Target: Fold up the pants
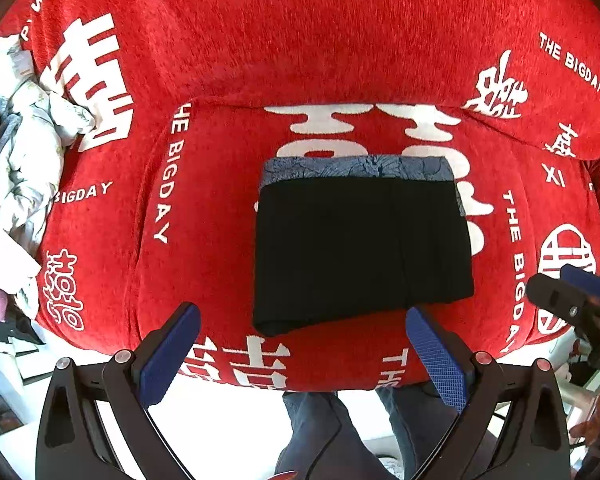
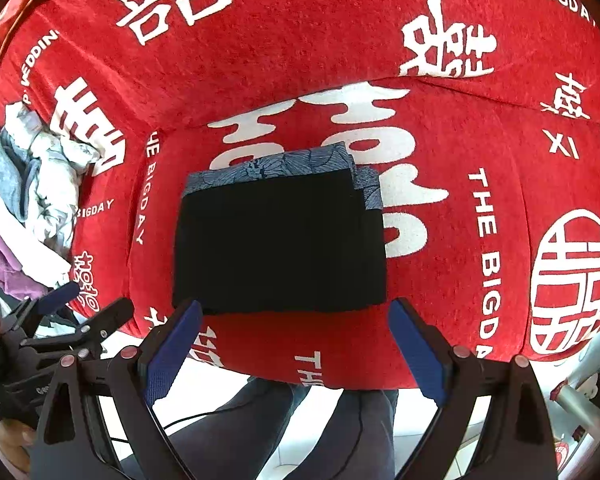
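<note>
Your left tool (image 1: 302, 354) apart, empty | right tool (image 2: 296, 350) apart, empty | black pants (image 2: 280, 244) folded, just ahead of both on the red sofa cover (image 2: 300, 52)

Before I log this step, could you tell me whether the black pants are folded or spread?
Folded: the black pants lie as a compact rectangle.

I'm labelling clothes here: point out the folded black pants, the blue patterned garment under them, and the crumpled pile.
black pants (image 1: 362, 252), left wrist view, centre of top.
blue patterned garment (image 1: 356, 168), left wrist view, exposed far strip.
crumpled pile (image 2: 48, 188), right wrist view, pale middle.
</note>
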